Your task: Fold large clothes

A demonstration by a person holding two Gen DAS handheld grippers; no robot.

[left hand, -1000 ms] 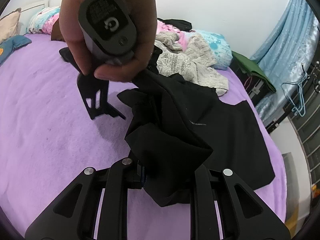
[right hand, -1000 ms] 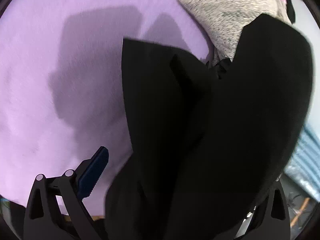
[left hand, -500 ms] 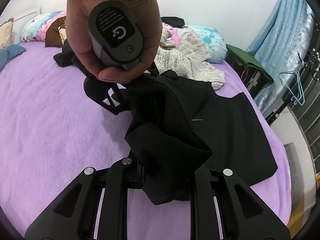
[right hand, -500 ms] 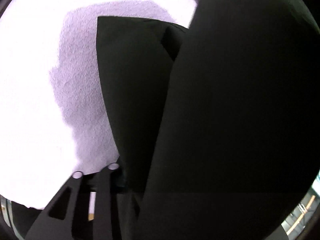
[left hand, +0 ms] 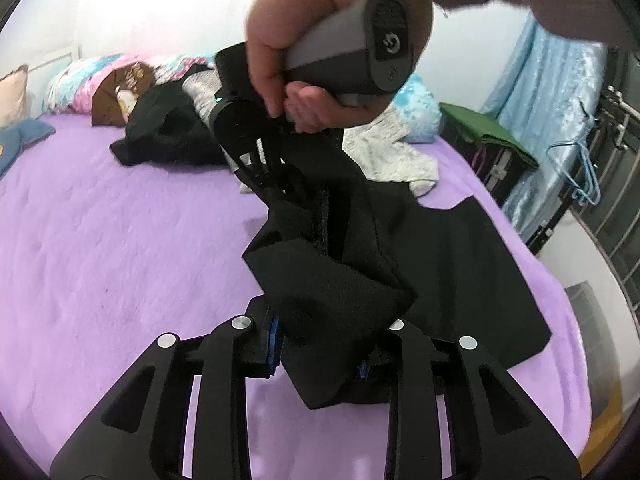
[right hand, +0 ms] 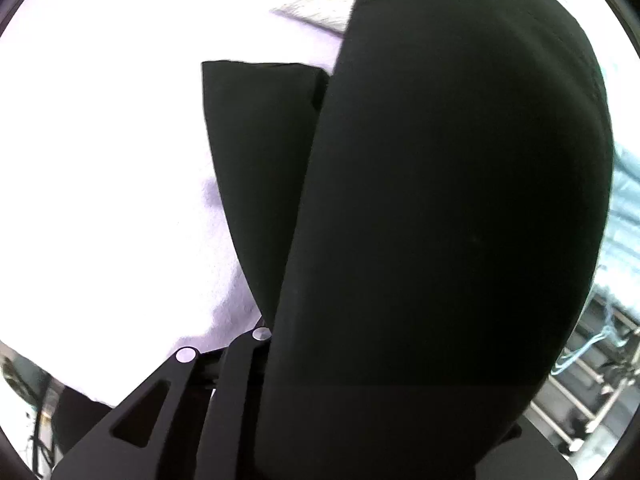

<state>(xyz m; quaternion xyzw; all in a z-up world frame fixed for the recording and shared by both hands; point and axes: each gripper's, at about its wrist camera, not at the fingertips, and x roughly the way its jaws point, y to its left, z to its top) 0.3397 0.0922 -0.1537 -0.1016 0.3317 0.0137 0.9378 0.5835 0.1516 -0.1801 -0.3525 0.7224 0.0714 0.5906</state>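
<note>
Grippers both on one black garment (left hand: pixel 460 264) above the purple bedspread (left hand: pixel 120 240).

The left gripper (left hand: pixel 320 354) has a bunched fold between its jaws, which have just been easing apart yet still pinch the cloth; the right gripper (left hand: pixel 304 216), in the person's hand (left hand: pixel 320 40), has just been closing and is clamped on the upper edge. The rest of the garment trails flat on the bed. The black crate (left hand: pixel 496 160) beside the bed carries a green cloth (left hand: pixel 480 124) on top.
</note>
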